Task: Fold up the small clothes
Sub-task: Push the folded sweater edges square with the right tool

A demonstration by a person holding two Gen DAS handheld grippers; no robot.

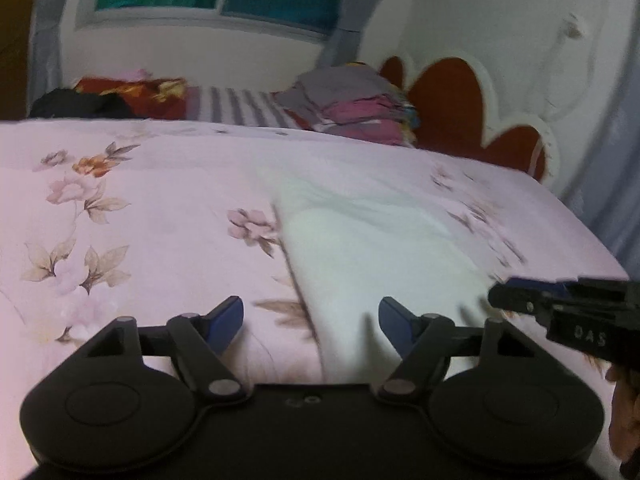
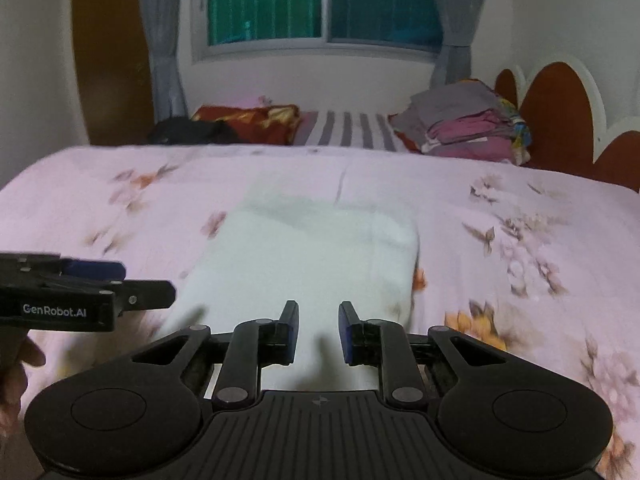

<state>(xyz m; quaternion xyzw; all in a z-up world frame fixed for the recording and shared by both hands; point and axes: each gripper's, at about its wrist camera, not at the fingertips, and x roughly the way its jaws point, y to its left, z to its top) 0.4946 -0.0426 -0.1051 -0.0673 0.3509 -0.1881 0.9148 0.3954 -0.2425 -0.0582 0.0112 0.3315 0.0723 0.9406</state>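
Note:
A pale white-green folded cloth (image 1: pixel 372 248) lies flat on the pink floral bedsheet (image 1: pixel 140 208); it also shows in the right wrist view (image 2: pixel 312 256). My left gripper (image 1: pixel 311 322) is open and empty, just above the cloth's near left edge. My right gripper (image 2: pixel 318 330) is open with a narrower gap, empty, over the cloth's near edge. Each gripper shows in the other's view: the right one (image 1: pixel 560 308) at the right edge, the left one (image 2: pixel 100 292) at the left edge.
A stack of folded clothes (image 2: pixel 468 128) sits at the far right by the red and white headboard (image 2: pixel 560 100). A red patterned pillow (image 2: pixel 248 122), dark clothing (image 2: pixel 188 130) and a striped sheet (image 2: pixel 348 128) lie at the far side. A window (image 2: pixel 320 4) is behind.

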